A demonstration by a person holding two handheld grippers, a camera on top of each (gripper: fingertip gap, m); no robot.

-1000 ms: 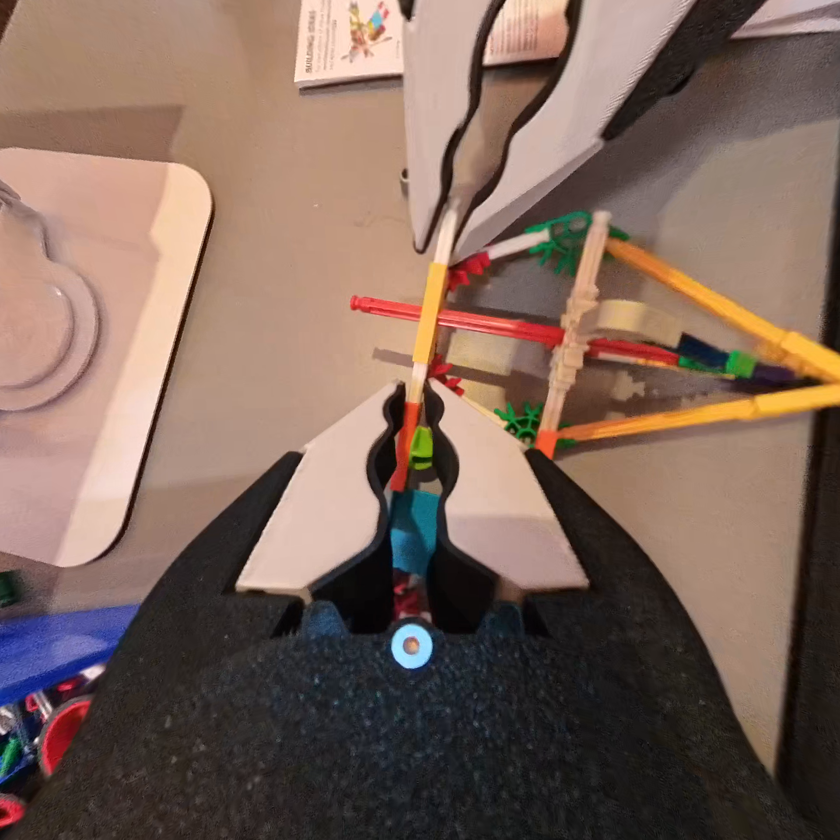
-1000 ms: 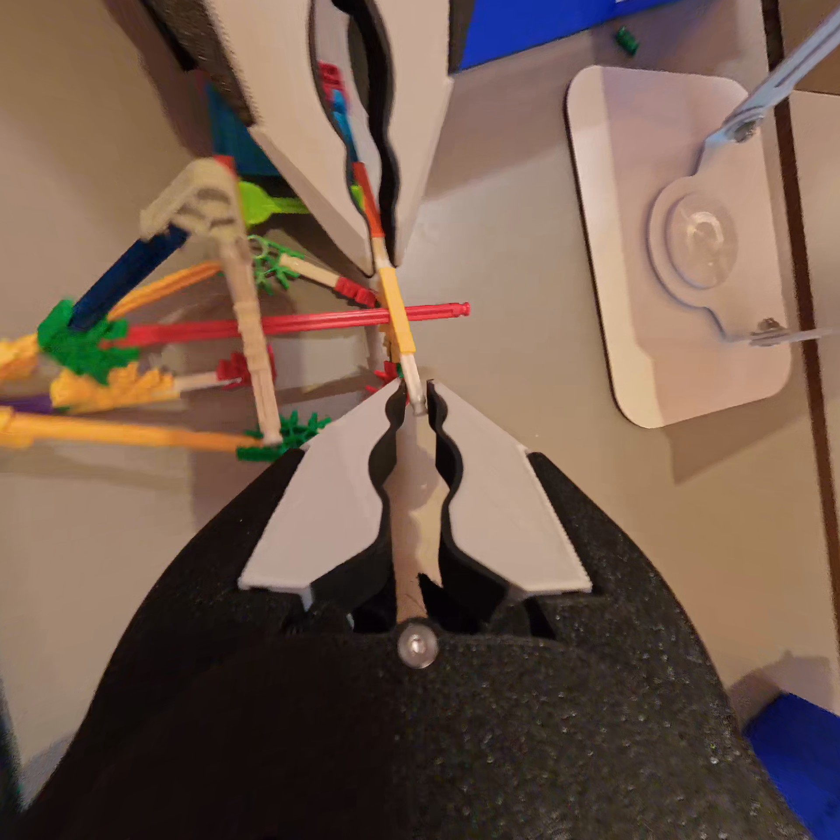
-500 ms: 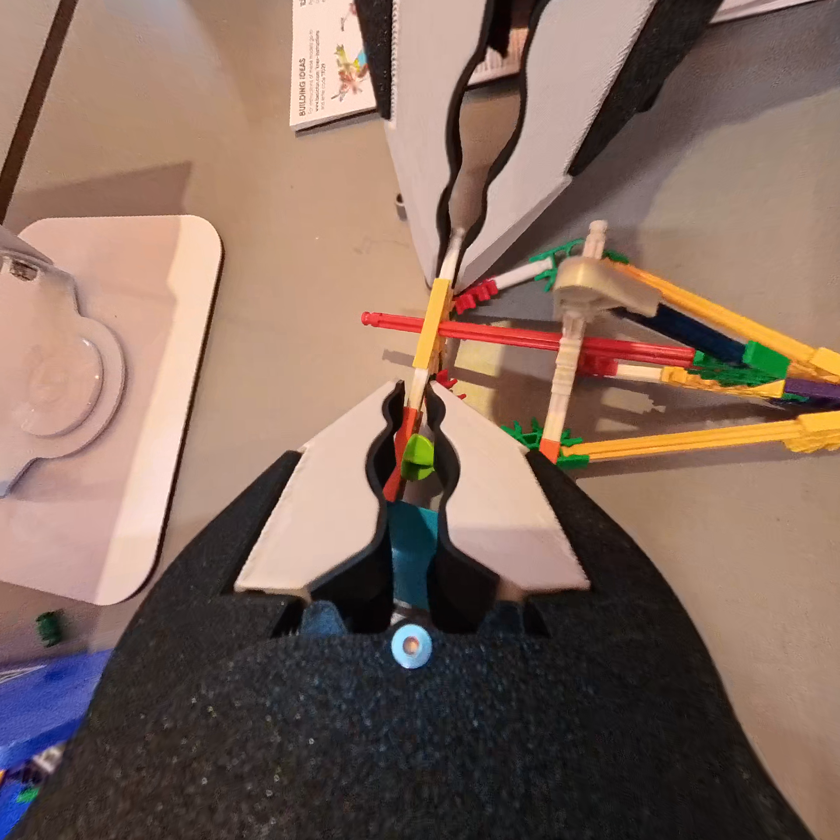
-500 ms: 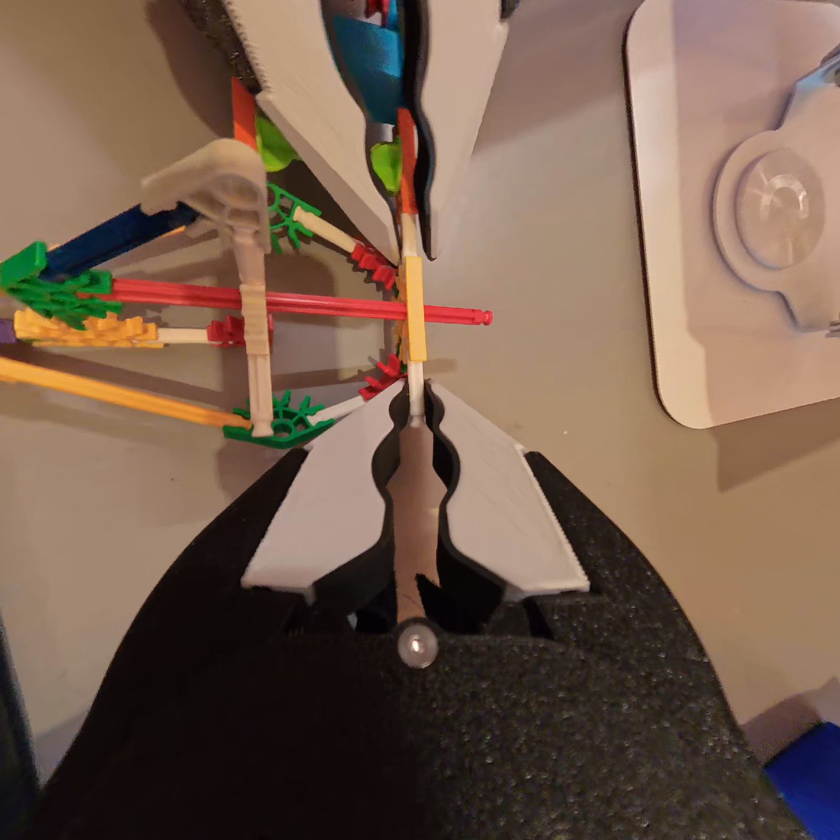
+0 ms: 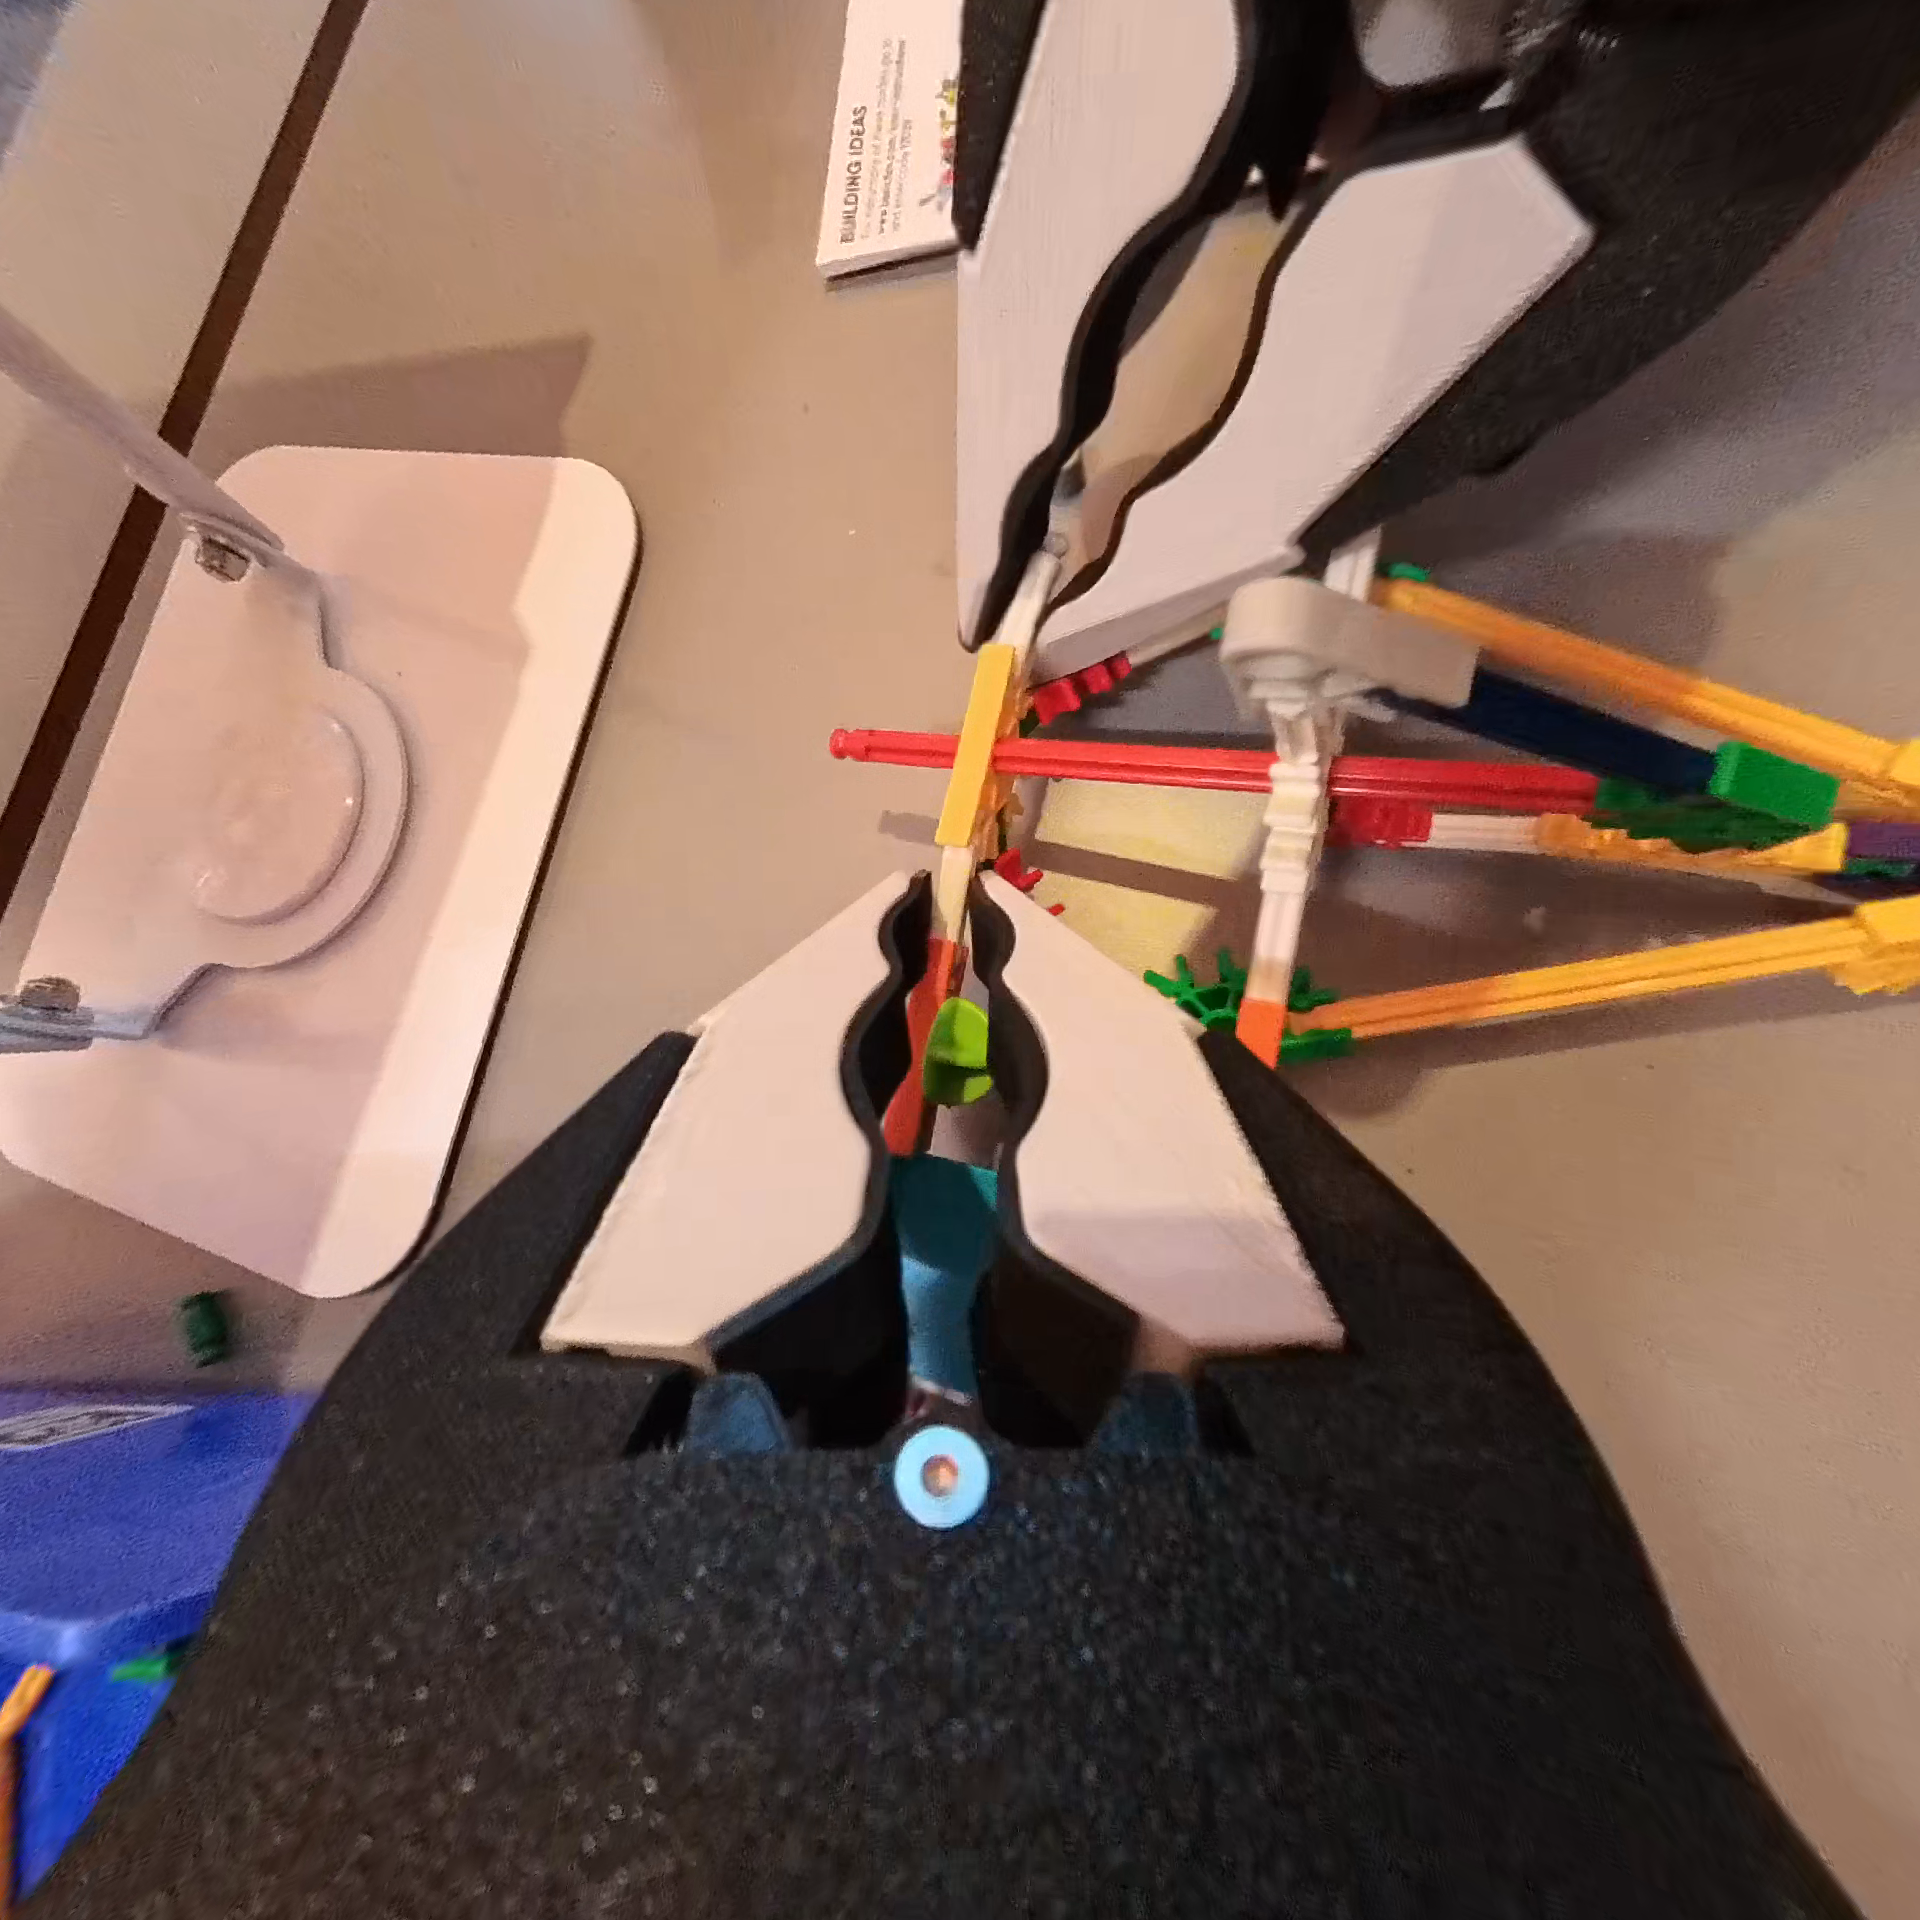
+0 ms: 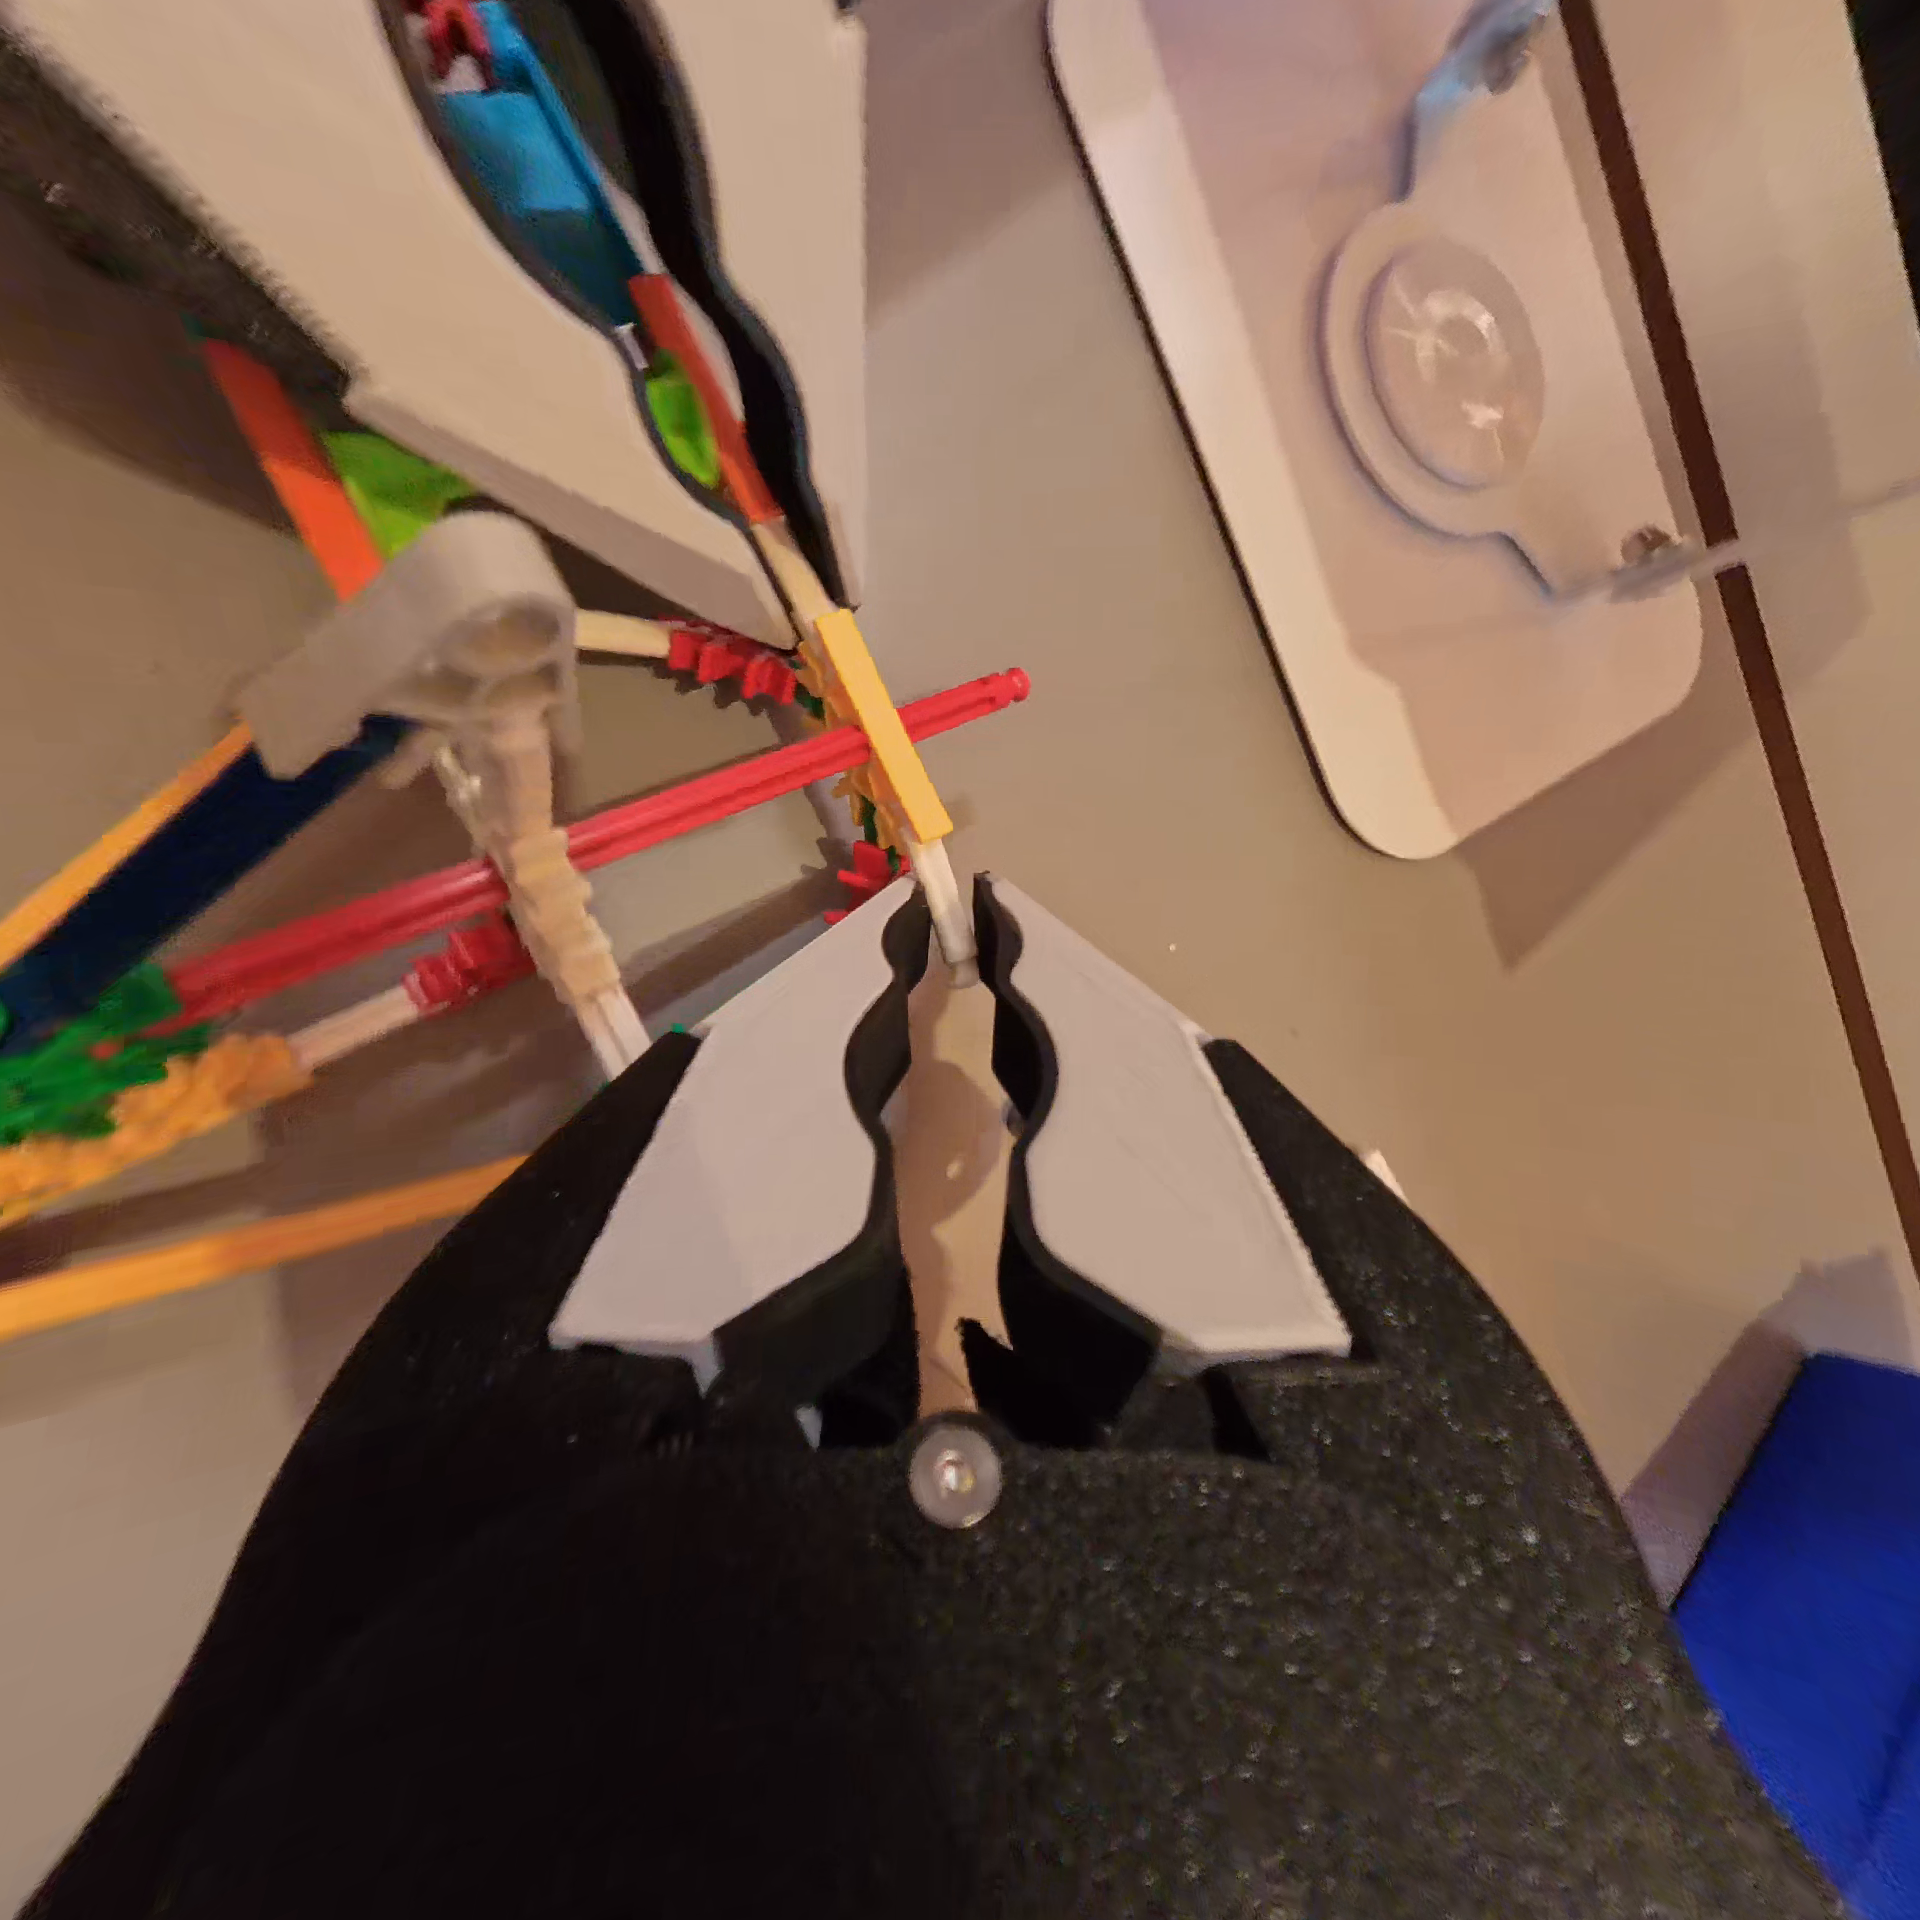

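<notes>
A toy frame of coloured plastic rods and connectors hangs above the grey table (image 5: 727,416), held at both ends of one white rod. That rod carries a yellow sleeve (image 5: 975,743) crossed by a long red rod (image 5: 1143,764). My left gripper (image 5: 954,883) is shut on the rod's near end, with an orange piece and a lime green connector (image 5: 954,1044) between its jaws. My right gripper (image 6: 951,894) is shut on the white rod (image 6: 948,914) at the opposite end; the yellow sleeve (image 6: 883,727) lies just beyond its tips. A grey connector (image 6: 457,644), yellow and blue rods reach away.
A white rounded board (image 5: 312,831) with a clear suction mount lies on the table; it also shows in the right wrist view (image 6: 1403,416). A printed booklet (image 5: 883,156) lies at the back. A blue box (image 5: 104,1507) and a small green piece (image 5: 203,1325) lie near the left gripper.
Both grippers have lifted and tilted the toy frame while keeping their grip. The view has shifted, so the white board and the table edge show more.
</notes>
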